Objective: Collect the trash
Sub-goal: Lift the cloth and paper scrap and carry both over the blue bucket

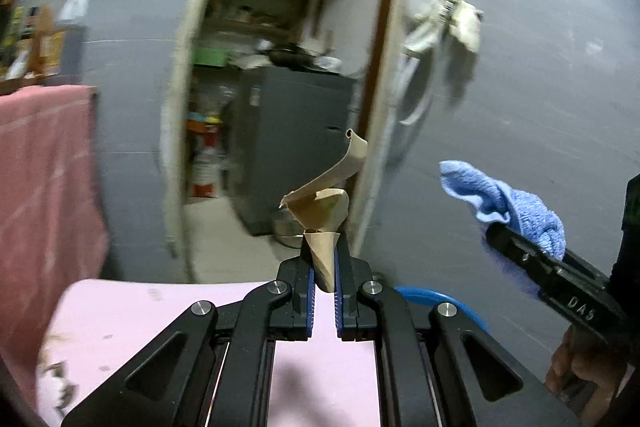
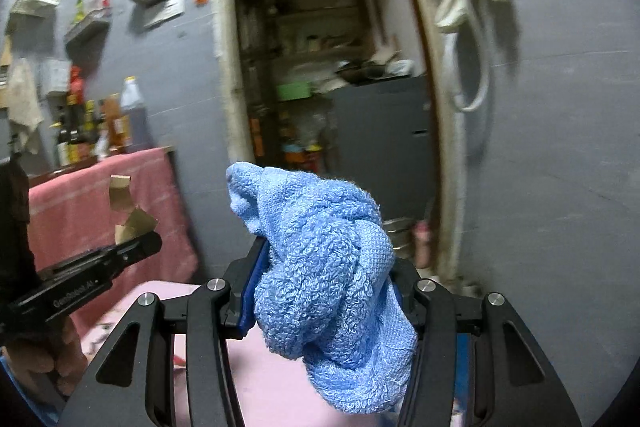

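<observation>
My left gripper (image 1: 323,251) is shut on a crumpled strip of brown paper (image 1: 326,199), held up in the air above the pink table (image 1: 160,311). The paper curls upward past the fingertips; it also shows in the right wrist view (image 2: 128,211). My right gripper (image 2: 324,267) is shut on a bunched blue towel (image 2: 324,267) that covers its fingertips. In the left wrist view the right gripper (image 1: 496,231) and the towel (image 1: 508,203) sit to the right, at about the same height.
A pink cloth (image 1: 44,167) hangs at the left under a shelf of bottles (image 2: 92,123). An open doorway (image 1: 280,67) with a grey cabinet (image 1: 296,139) lies ahead. A blue rim (image 1: 440,301) shows past the table's far edge. Dark crumbs (image 1: 60,383) lie on the table's left.
</observation>
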{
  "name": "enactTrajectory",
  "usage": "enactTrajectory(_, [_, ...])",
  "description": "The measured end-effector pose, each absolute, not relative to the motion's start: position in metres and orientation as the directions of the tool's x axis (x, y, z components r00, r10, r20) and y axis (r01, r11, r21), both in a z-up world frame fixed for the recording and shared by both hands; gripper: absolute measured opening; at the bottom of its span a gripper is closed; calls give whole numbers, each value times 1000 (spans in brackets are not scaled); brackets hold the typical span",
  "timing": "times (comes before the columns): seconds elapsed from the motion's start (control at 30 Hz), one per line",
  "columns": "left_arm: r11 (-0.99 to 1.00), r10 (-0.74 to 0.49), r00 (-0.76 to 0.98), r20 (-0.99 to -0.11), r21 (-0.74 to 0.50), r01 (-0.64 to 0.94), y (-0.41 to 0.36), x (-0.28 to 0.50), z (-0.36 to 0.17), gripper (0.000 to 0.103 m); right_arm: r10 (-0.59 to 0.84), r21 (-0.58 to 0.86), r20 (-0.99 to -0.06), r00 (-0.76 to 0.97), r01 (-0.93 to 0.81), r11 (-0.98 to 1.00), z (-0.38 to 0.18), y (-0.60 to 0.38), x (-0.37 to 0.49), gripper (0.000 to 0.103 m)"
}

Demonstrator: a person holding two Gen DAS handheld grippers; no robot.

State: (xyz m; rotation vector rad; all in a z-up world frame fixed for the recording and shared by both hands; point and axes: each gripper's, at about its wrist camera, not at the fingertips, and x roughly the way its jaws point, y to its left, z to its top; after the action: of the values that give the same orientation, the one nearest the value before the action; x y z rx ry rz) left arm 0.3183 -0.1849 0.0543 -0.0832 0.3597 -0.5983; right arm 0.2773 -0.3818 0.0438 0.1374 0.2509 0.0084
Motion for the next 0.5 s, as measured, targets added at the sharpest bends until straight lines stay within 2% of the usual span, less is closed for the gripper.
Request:
enactTrajectory(0.27, [722,-670,632,-390,-148,675,-272,332,37,5,-128,178,-293,947,186,966,8,-456,262,50])
enactTrajectory(0.5, [688,-666,541,-513,-142,712,-322,346,0,6,-179,231,-379,908,280,932,-32,-496,261,50])
